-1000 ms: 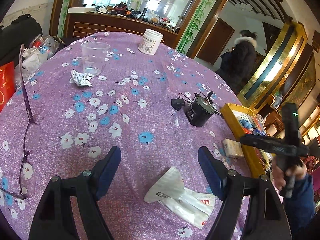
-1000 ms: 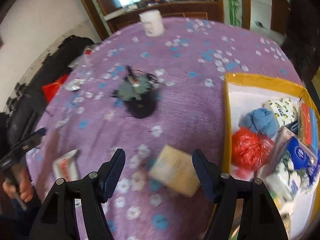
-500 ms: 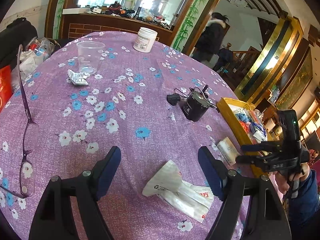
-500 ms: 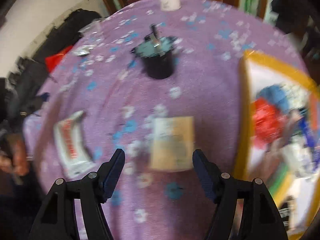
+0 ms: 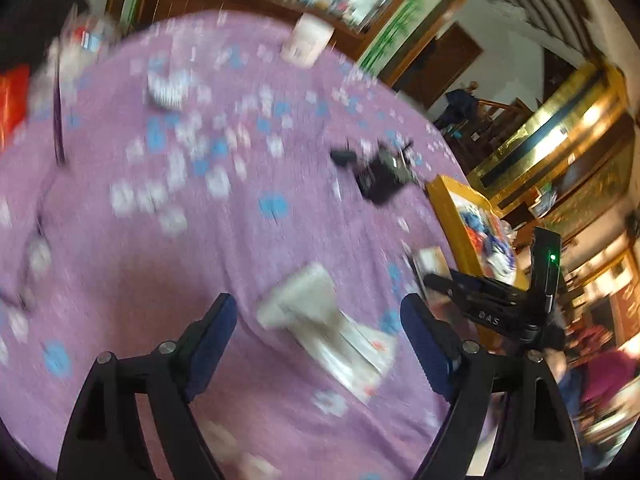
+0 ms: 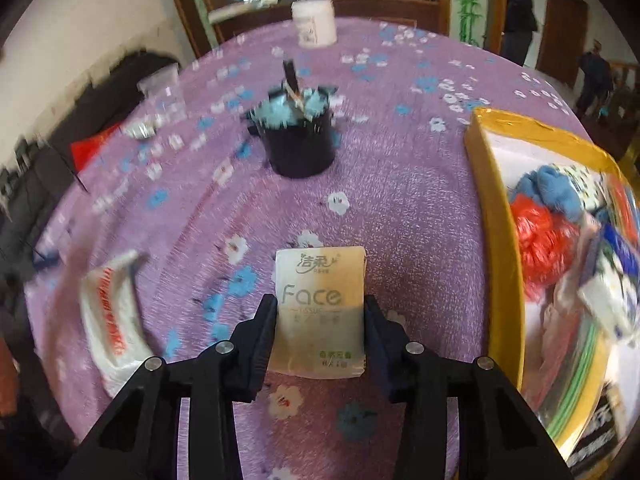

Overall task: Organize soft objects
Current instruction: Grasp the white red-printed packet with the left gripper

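A beige "Face" tissue pack point(image 6: 320, 276) lies on the purple flowered tablecloth point(image 6: 400, 184). My right gripper point(image 6: 320, 308) straddles it, its jaws closing, and both pads touch the pack's long sides. The left wrist view shows that gripper point(image 5: 434, 280) low over the pack point(image 5: 430, 260), beside the yellow box point(image 5: 452, 216). A crumpled white plastic bag with red print point(image 5: 324, 320) lies just ahead of and between the fingers of my left gripper point(image 5: 316, 308), which is open and not touching it. The bag point(image 6: 112, 312) lies left of the pack.
The yellow box point(image 6: 492, 220) at the right holds a blue yarn ball point(image 6: 556, 188), a red mesh bundle point(image 6: 540, 240) and several packets. A black pot point(image 6: 300, 144) and a white jar point(image 6: 314, 24) stand further back. Purple glasses point(image 5: 58, 120) lie at the left.
My right gripper has come down around the tissue pack and narrowed onto its sides. The left wrist view has rolled and blurred; the white bag stays between its fingers.
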`<state>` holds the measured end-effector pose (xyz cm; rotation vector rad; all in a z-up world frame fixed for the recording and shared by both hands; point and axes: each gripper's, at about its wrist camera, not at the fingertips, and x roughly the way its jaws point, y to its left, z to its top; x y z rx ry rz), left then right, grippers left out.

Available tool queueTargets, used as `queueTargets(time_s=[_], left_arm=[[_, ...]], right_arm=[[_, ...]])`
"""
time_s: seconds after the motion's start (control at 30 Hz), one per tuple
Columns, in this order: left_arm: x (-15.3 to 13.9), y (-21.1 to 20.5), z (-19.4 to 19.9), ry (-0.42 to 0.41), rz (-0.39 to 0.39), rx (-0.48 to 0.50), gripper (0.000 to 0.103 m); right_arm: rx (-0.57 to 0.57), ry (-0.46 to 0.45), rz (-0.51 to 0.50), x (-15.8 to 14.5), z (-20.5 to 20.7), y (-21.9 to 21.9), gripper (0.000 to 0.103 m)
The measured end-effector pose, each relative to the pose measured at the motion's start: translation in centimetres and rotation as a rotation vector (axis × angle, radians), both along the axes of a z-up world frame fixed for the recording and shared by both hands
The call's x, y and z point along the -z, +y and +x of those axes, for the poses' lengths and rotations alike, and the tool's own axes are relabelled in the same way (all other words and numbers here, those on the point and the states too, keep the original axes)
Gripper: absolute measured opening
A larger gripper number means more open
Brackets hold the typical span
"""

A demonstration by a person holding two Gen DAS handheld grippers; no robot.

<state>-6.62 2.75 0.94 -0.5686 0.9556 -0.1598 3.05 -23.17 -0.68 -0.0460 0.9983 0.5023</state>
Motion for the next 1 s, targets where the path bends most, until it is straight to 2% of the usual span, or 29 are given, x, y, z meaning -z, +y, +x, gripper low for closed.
queueTargets(time_s=[0.07,0.17,0.23,0.27,0.33,0.4,0.57,0.7,0.77,0.9,1.0], left_arm=[[0.1,-1.1,-0.1,0.018,-0.022,-0.006,0.083],[-0.5,-3.6,0.2,0.007,0.031,-0.013,0.078],[-0.6,-5.0,0.6,0.007,0.099,-0.028,0.058],[-0.5,-5.6,0.8,0.007,0.115,-0.032,0.055],[0.0,-6.4,1.1,0.024,0.146,-0.043,0.055],[-0.3,-7.2,1.1,0.023,0.210,-0.057,0.055],[0.2,-8.1,0.7,0.049,0.285,-0.065,0.055],[2.7,-7.8,0.8,0.125,0.240,-0.054,0.055],[3.3,-7.7,1.0,0.112,0.226,-0.040,0.055],[3.7,-7.8,2.2,0.079,0.278,-0.013,0.054],[3.7,-7.6,3.2,0.070,0.309,0.004,0.043]], right_arm=[[-0.005,-0.011,0.054,-0.3,-0.2,-0.5,0.046],[-0.004,-0.036,0.083,-0.8,-0.5,-0.9,0.046],[-0.011,-0.051,0.113,-1.1,-0.9,-1.4,0.046],[-0.011,-0.053,0.129,-1.2,-1.2,-1.7,0.046],[-0.015,-0.040,0.150,-0.9,-1.7,-2.1,0.046],[-0.024,-0.031,0.163,-0.8,-1.9,-2.5,0.046],[-0.051,-0.047,0.204,-1.2,-2.7,-2.7,0.046],[-0.065,-0.052,0.209,-1.3,-3.4,-2.5,0.046],[-0.067,-0.057,0.210,-1.3,-3.7,-2.5,0.046],[-0.054,-0.046,0.209,-0.9,-4.1,-2.7,0.046],[-0.040,-0.038,0.214,-0.7,-4.3,-2.9,0.046]])
